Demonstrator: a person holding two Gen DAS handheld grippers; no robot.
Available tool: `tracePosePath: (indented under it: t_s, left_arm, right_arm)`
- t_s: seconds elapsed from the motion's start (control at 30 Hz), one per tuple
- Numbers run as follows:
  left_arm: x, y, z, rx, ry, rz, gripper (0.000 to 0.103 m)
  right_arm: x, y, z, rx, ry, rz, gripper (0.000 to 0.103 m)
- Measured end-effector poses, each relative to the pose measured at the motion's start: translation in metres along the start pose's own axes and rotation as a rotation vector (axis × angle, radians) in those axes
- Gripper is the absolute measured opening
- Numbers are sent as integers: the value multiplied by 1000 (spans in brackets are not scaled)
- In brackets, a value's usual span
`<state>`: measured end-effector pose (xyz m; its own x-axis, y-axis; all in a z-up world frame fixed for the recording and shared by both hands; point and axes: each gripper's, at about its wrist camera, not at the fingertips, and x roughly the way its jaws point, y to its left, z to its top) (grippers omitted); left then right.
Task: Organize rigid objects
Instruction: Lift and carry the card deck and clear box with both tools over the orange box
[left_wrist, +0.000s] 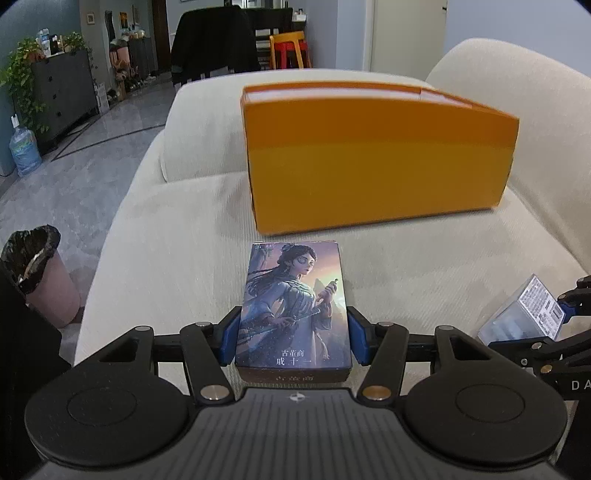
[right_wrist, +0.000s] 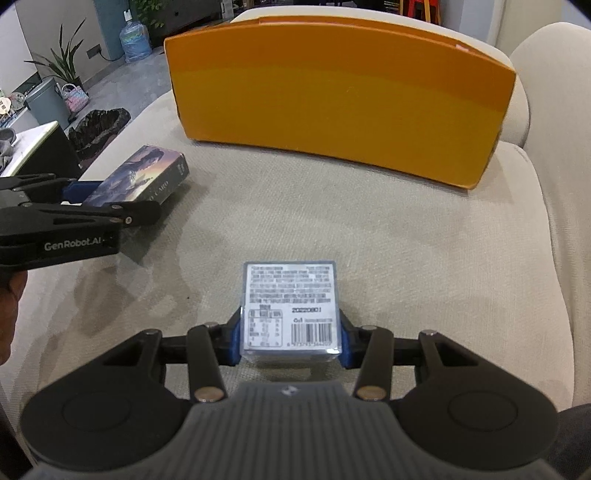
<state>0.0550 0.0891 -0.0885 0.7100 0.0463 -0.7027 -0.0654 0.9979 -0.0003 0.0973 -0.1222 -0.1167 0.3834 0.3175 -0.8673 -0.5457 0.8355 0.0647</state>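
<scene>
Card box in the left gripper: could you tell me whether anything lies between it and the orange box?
Nothing visible does. Only bare sofa cushion lies between the card box and the orange box; the clear box sits off to the right.

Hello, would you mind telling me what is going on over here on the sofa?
A person is tidying small boxes with a handheld gripper in each hand. The left gripper is shut on an illustrated card box, and the right gripper is shut on a clear labelled box. Both are held over the sofa cushion, short of the orange box ahead.
</scene>
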Motion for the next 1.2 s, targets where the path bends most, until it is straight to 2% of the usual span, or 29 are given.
tracePosePath:
  t_s: [0.6,0.87,1.2]
  left_arm:
    - [-40,-8,56,42,-141,-33,66]
    - [-38,-16,97,62,-178,-65,66]
    - [-7,-33,147,93,-158,-109,66]
  right_arm:
    - [-53,-15,37,27,-144,-3,46]
    - [-70,-22,68,32,-214,-14,46]
    - [-88,-46,119,35,-316,-45,46]
